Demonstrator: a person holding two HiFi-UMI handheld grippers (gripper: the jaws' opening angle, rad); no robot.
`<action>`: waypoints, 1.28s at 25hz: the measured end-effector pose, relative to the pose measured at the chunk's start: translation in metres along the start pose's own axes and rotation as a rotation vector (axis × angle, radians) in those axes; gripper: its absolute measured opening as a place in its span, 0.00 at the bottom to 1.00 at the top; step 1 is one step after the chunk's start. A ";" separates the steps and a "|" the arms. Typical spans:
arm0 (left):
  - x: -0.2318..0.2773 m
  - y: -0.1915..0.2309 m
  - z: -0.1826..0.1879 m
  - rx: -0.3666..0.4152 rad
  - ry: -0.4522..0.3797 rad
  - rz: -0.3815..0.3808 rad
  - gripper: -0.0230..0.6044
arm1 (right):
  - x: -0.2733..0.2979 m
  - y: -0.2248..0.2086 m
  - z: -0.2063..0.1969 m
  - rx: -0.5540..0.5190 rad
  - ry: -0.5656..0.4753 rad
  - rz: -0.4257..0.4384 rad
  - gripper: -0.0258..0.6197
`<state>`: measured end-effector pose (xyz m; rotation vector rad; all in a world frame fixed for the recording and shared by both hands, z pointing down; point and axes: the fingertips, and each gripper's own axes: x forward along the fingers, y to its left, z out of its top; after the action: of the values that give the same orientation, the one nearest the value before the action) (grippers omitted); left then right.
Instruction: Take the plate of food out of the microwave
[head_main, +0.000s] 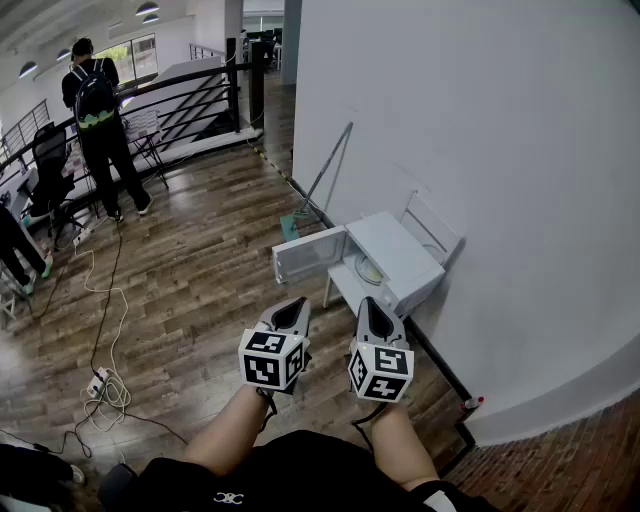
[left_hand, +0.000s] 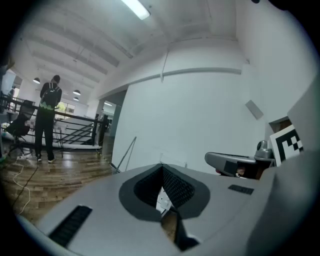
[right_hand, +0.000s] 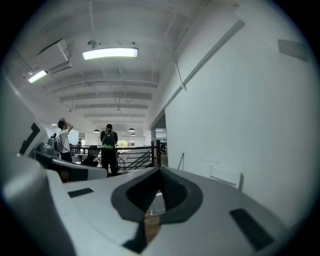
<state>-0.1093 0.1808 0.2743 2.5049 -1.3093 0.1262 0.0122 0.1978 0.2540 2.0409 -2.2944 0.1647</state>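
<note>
The left gripper (head_main: 291, 312) is held low and nearly level. In its own view (left_hand: 161, 167) its jaws are seen pressed together at the tips, with nothing caught between the ribbed pads. The right gripper (head_main: 372, 312) is carried just beside it, on its right. Its jaws are likewise seen closed tip to tip and empty in the right gripper view (right_hand: 159, 172). No contact between the two grippers is seen.

A white microwave (head_main: 398, 252) is seen ahead of both sets of tips, well apart from them and close to the white wall (head_main: 480, 120). It is set on a low white stand (head_main: 345, 286). Its door (head_main: 308, 253) is swung open and lies straight ahead of the left gripper. The plate (head_main: 369, 270) is seen pale and round inside the cavity, ahead of the right gripper. What lies on it cannot be made out.

A folded white chair (head_main: 432, 228) is leaned on the wall beyond the microwave, and a mop (head_main: 322, 178) is propped further along the same wall. Far ahead and to the left of the left gripper, a person with a backpack (head_main: 100, 120) is seen standing by a black railing (head_main: 190, 95). Cables and a power strip (head_main: 98, 382) are spread over the wooden floor (head_main: 200, 270) to that gripper's left.
</note>
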 end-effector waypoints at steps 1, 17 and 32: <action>-0.003 0.001 -0.001 -0.004 -0.001 -0.004 0.02 | -0.002 0.003 0.001 0.000 -0.005 0.000 0.06; -0.021 0.019 -0.013 -0.012 0.020 -0.055 0.02 | -0.011 0.027 -0.010 0.026 -0.008 -0.035 0.06; 0.087 0.009 0.001 0.048 0.033 -0.046 0.02 | 0.074 -0.050 -0.009 0.042 -0.036 -0.018 0.06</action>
<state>-0.0660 0.1074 0.2944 2.5600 -1.2491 0.1893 0.0526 0.1199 0.2739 2.1015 -2.3119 0.1780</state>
